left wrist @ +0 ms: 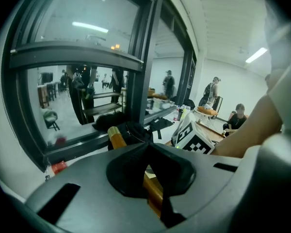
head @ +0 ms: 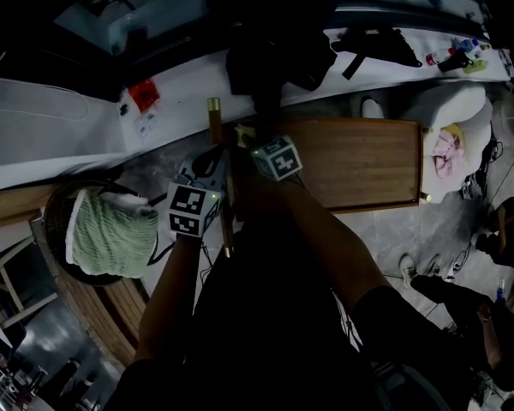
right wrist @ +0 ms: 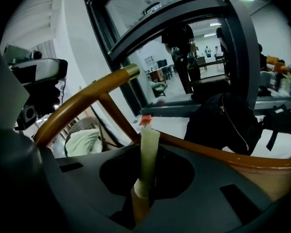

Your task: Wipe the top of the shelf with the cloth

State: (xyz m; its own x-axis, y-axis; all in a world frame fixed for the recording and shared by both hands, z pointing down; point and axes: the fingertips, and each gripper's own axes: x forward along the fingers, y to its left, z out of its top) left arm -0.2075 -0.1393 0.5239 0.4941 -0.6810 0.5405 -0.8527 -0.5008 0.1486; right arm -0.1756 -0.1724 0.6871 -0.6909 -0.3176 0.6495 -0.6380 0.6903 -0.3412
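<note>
Green towel (head: pixel 111 234) in round basket (head: pixel 50 221); right gripper (right wrist: pixel 145 181) fingers tight on pale cloth (right wrist: pixel 149 149), left gripper (left wrist: pixel 150 174) fingers narrow around wooden rail (left wrist: pixel 115 137).

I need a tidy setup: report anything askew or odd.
The cloth in the right gripper is pinched into a narrow upright strip, not spread flat. The left gripper is clamped on the wooden post. Nothing spilled or broken shows.

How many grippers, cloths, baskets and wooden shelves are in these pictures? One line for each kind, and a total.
Grippers: 2 (left gripper, right gripper)
Cloths: 2 (pale cloth in the right claw, green cloth)
Basket: 1
Wooden shelf: 1
Total: 6
</note>
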